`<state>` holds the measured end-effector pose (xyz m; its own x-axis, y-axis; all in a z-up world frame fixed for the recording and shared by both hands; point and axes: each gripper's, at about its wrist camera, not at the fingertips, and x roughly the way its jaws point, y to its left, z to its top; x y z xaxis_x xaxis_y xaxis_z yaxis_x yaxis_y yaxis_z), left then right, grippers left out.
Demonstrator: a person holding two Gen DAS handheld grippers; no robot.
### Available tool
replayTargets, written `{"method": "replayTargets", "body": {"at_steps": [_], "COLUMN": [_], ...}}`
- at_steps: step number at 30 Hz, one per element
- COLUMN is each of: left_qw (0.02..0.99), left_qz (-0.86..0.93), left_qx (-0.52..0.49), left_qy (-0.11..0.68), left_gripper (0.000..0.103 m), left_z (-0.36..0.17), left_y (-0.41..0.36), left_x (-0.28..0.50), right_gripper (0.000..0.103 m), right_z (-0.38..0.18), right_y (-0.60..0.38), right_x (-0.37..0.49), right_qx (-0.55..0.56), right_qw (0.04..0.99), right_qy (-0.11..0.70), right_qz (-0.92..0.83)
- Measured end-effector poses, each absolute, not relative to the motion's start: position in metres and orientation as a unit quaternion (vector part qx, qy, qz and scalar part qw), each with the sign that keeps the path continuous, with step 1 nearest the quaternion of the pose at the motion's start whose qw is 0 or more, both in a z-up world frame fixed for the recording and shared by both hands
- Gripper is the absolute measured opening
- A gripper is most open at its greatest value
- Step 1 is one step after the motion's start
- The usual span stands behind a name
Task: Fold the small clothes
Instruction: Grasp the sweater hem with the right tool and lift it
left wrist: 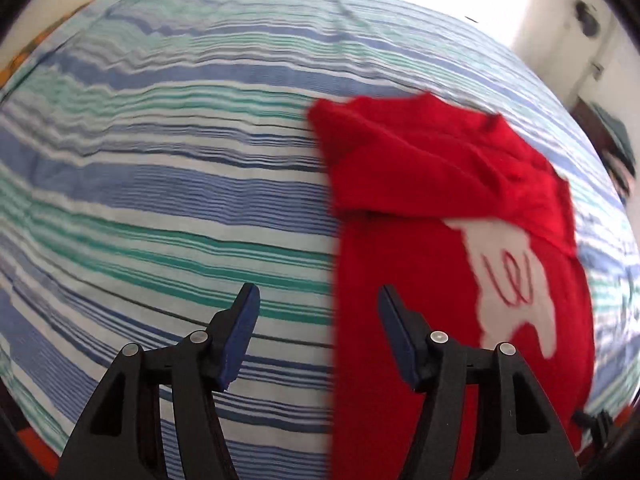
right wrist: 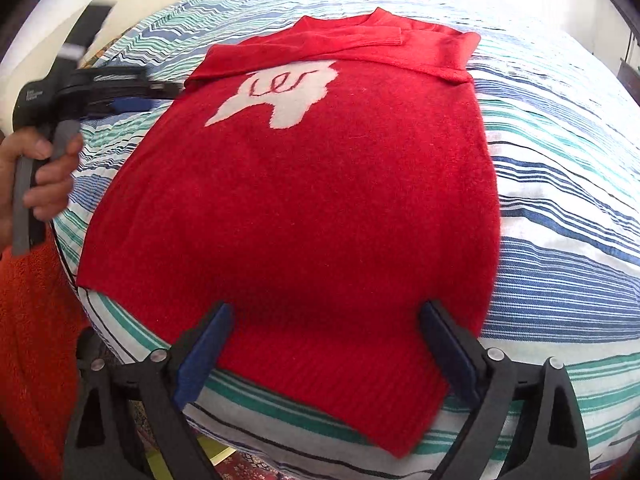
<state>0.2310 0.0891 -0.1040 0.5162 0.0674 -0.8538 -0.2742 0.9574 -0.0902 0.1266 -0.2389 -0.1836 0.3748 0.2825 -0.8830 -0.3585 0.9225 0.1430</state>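
Blue-padded fingers of the right gripper [right wrist: 324, 344] stand spread wide over the near ribbed hem of the red sweater [right wrist: 304, 200], one at each side of it, pads not pressing the knit. Fingers of the left gripper [left wrist: 318, 332] are likewise apart with nothing between them, straddling the sweater's left edge; a hand [right wrist: 40, 176] holds its handle at the left. The sweater lies flat on the striped bed cover [right wrist: 560, 200], sleeves folded across its far end above a white patch [right wrist: 280, 96] with red script
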Motion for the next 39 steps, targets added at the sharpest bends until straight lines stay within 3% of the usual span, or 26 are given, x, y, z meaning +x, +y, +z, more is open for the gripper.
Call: {"method": "replayTargets", "body": {"at_steps": [2, 5, 7, 12, 15, 19, 24, 26, 27, 32, 36, 39], "left_qw": [0.870, 0.881, 0.885, 0.891, 0.895, 0.896, 0.898, 0.898, 0.898, 0.899, 0.893, 0.881], "left_qz": [0.095, 0.070, 0.056, 0.053, 0.049, 0.040, 0.040, 0.039, 0.039, 0.041, 0.043, 0.054], "left_qx": [-0.117, -0.095, -0.071, -0.019, -0.015, -0.032, -0.028, -0.028, -0.028, -0.026, -0.027, -0.031], "left_qy": [0.470, 0.459, 0.457, 0.451, 0.444, 0.440, 0.437, 0.437, 0.436, 0.434, 0.447, 0.469], "left_gripper": [0.064, 0.073, 0.078, 0.080, 0.081, 0.084, 0.088, 0.088, 0.088, 0.090, 0.090, 0.089], "left_z": [-0.106, -0.114, -0.124, -0.164, -0.168, -0.174, -0.178, -0.178, -0.178, -0.179, -0.175, -0.157], "left_y": [0.091, 0.068, 0.050, 0.027, 0.027, 0.033, 0.031, 0.031, 0.031, 0.030, 0.030, 0.037], "left_x": [0.230, 0.224, 0.210, 0.177, 0.175, 0.179, 0.182, 0.182, 0.181, 0.180, 0.182, 0.183], "right_gripper": [0.094, 0.080, 0.080, 0.080, 0.080, 0.066, 0.065, 0.044, 0.012, 0.009, 0.014, 0.023], "right_z": [-0.177, -0.147, -0.122, -0.067, -0.082, -0.142, -0.184, -0.189, -0.186, -0.125, -0.168, -0.173], "right_y": [-0.243, -0.258, -0.267, -0.282, -0.277, -0.274, -0.268, -0.253, -0.248, -0.244, -0.237, -0.247], "right_x": [0.128, 0.134, 0.147, 0.235, 0.306, 0.394, 0.433, 0.437, 0.438, 0.404, 0.407, 0.403], "right_qx": [-0.017, 0.071, 0.140, 0.275, 0.303, 0.277, 0.334, 0.303, 0.282, 0.171, 0.111, 0.151], "right_qw": [0.825, 0.814, 0.807, 0.791, 0.780, 0.784, 0.765, 0.768, 0.775, 0.862, 0.827, 0.827], "right_qy": [0.530, 0.533, 0.522, 0.477, 0.496, 0.536, 0.533, 0.549, 0.551, 0.458, 0.543, 0.533], "right_qz": [0.196, 0.220, 0.239, 0.267, 0.234, 0.150, 0.136, 0.132, 0.129, 0.136, 0.096, 0.095]}}
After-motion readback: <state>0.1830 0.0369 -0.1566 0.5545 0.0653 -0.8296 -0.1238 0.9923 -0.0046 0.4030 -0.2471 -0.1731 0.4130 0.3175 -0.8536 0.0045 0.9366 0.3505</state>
